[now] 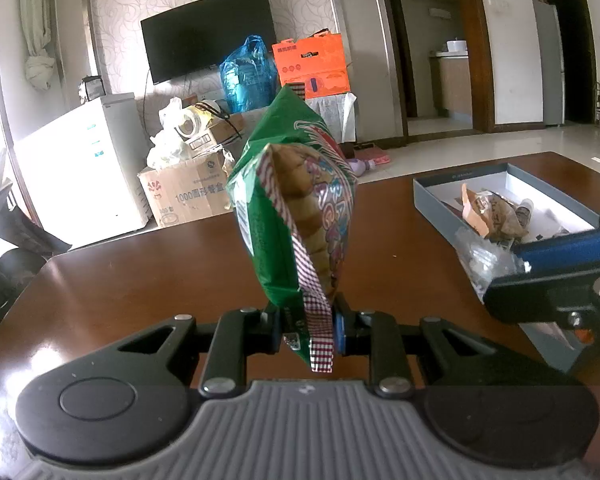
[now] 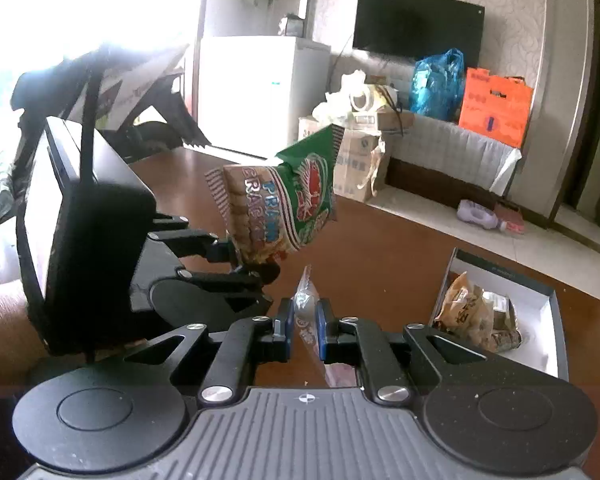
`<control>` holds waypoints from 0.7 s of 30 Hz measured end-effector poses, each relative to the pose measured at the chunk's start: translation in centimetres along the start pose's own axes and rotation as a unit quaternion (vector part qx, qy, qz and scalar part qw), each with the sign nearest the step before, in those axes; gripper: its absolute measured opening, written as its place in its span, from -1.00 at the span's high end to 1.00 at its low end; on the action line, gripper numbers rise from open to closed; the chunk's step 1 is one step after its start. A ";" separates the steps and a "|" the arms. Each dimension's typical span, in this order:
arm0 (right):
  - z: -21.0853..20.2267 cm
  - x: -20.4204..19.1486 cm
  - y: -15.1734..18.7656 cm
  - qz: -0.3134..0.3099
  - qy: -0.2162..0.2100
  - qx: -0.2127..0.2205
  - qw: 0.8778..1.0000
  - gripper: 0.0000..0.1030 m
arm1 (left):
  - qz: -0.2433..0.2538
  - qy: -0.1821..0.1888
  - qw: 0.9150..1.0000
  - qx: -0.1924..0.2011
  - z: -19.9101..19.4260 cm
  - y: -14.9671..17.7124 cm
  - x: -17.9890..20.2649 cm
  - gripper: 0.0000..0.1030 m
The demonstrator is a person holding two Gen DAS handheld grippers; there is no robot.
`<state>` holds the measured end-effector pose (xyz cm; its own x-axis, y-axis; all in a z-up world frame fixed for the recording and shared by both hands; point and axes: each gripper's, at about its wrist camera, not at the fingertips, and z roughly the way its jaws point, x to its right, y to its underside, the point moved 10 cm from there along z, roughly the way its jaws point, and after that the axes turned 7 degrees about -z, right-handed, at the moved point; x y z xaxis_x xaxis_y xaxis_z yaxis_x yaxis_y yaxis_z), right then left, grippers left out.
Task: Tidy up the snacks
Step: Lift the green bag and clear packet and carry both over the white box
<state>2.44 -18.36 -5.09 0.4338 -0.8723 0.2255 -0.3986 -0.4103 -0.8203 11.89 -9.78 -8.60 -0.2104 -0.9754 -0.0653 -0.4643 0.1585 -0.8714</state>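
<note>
My left gripper (image 1: 306, 330) is clamped on the bottom seal of a green cracker bag (image 1: 296, 216), which stands up from the fingers above the brown table (image 1: 140, 280). Through the right camera I see the same bag (image 2: 276, 208) held clear of the tabletop, tilted, with the left gripper (image 2: 256, 260) pinching its lower end.

My right gripper (image 2: 303, 330) is closed on a small clear packet (image 2: 306, 304); its blue pads (image 2: 286, 326) press on either side of the wrapper, and the packet sticks up between them. From the left camera the right gripper (image 1: 516, 264) comes in from the right edge with that crinkly clear packet (image 1: 484, 260) at its tip, just in front of the box (image 1: 460, 204).

The box is a shallow grey tray with a white inside, lying on the table (image 2: 380, 248) to the right. A brown snack pack (image 1: 492, 212) lies in it, along with some smaller items I can't make out. In the right view the box (image 2: 556, 320) sits just beyond my right finger, the brown pack (image 2: 468, 312) near its close end.
</note>
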 end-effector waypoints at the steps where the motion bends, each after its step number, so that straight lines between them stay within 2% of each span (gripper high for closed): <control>1: -0.2 0.0 -0.1 0.000 0.000 0.003 1.000 0.74 | 0.000 -0.001 1.000 0.000 0.0 0.0 0.1 0.59; 10: -1.7 1.0 -0.6 0.012 0.008 0.025 1.000 0.74 | 0.004 0.001 1.000 0.018 -0.9 -0.8 1.1 0.59; 15: -3.0 2.8 -0.6 0.031 0.025 0.036 0.999 0.74 | 0.011 0.015 0.999 0.028 -1.3 -1.7 3.2 0.59; 21: -4.9 6.1 1.0 0.059 0.057 0.037 0.996 0.74 | 0.019 0.042 0.998 0.037 -1.1 -3.2 7.0 0.59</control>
<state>0.69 -25.36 -1.99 0.2915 -0.9397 0.1790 -0.3795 -0.2854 -0.8801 10.94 -16.98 -5.73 -0.2997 -0.9521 -0.0611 -0.3904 0.1808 -0.9027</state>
